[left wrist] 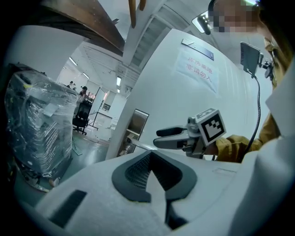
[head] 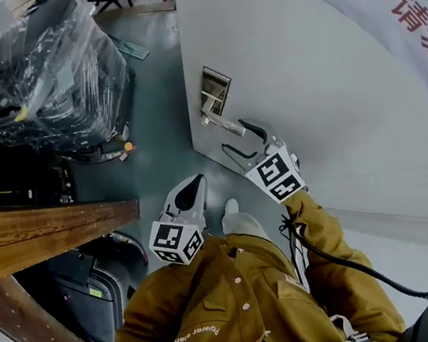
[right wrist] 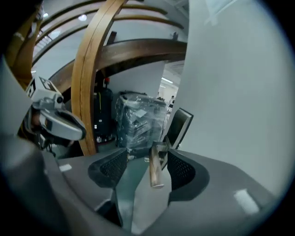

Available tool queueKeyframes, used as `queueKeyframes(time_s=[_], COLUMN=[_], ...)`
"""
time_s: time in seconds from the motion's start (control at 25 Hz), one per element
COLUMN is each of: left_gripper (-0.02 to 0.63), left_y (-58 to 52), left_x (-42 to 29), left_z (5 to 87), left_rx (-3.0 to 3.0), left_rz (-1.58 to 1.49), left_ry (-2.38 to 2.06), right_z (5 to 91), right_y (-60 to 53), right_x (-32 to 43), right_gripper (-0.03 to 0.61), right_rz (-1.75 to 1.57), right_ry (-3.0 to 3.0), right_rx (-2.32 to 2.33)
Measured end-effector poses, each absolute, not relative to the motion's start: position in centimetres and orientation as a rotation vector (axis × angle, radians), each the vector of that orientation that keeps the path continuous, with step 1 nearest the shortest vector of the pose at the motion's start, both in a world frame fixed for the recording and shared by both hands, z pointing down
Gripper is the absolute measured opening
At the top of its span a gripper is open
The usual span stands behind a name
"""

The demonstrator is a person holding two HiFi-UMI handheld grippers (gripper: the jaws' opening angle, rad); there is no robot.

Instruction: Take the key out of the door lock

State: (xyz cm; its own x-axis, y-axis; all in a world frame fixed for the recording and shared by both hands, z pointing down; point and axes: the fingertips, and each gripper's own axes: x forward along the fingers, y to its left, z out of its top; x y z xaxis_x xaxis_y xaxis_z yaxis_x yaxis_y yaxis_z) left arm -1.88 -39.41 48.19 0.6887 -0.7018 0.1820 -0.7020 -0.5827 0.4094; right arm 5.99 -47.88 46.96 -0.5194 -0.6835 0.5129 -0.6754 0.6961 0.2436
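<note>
Door lock handle (right wrist: 155, 170) sits between parted right tongs (head: 243, 143).

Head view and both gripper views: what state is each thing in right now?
left gripper: shut, empty, held back from the door.
right gripper: open, jaws apart around the lever handle.
door: looks open, free edge showing.
key: cannot be made out at the lock plate.
bundle: wrapped in clear plastic film.
</note>
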Motion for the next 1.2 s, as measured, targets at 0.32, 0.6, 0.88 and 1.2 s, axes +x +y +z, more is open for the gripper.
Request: queueKeyframes(time_s=[0.32, 0.6, 0.88, 1.2], left_gripper=[-0.002, 0.000, 0.201, 0.043], left_y=[-41.0, -47.2, -55.6, -57.8], left_x=[-2.3, -2.7, -0.8, 2.8], left_z=[50.4, 54.6, 59.9, 61.1], left_rx=[2.372, 2.152, 1.775, 1.636], left_rz=[-0.001, -0.265, -0.534, -0.669], left_ry=[-1.092, -1.016, -0.778, -0.533], right_z=[53.2, 53.4, 53.8, 53.8], right_y=[-51.4, -51.8, -51.8, -51.9], right_x=[6.4, 6.6, 6.3, 6.5], right_gripper=[0.179, 0.125, 0.126, 0.126], right_rz=[-0.049, -0.043, -0.004, 0.004], right_ry=[-2.043, -2.055, -2.035, -2.029], right_rx=[0.877, 0.868, 0.849, 0.845])
